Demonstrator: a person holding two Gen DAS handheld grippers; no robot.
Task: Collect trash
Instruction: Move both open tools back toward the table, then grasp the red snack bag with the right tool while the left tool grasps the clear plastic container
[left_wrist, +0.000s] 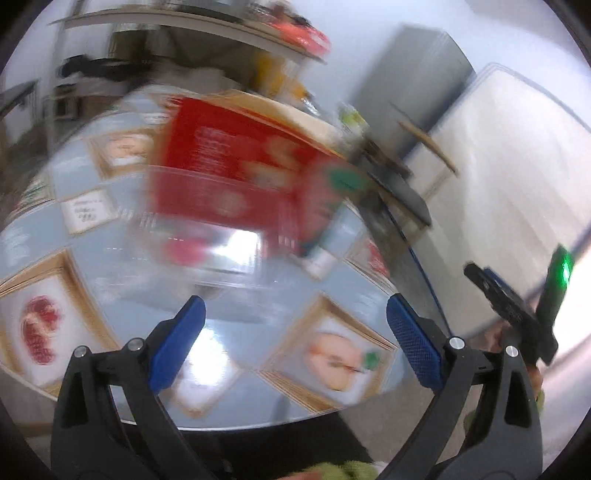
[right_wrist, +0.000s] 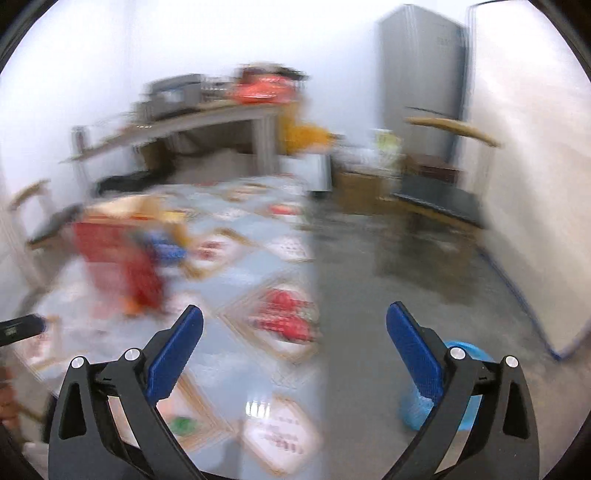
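Hanging above the counter (left_wrist: 110, 258) with its light-blue fruit-print cloth, the left gripper (left_wrist: 295, 336) has its jaws spread wide with nothing between them, and a blurred red box (left_wrist: 236, 173) lies ahead of them, with a clear plastic container (left_wrist: 207, 254) just nearer to the jaws. The right gripper (right_wrist: 295, 336) also has its jaws wide apart and empty, the counter's edge running up between them; the red box (right_wrist: 118, 258) sits ahead and to their left, and a blue bin (right_wrist: 443, 391) stands on the grey floor (right_wrist: 406, 258) behind the right-hand jaw.
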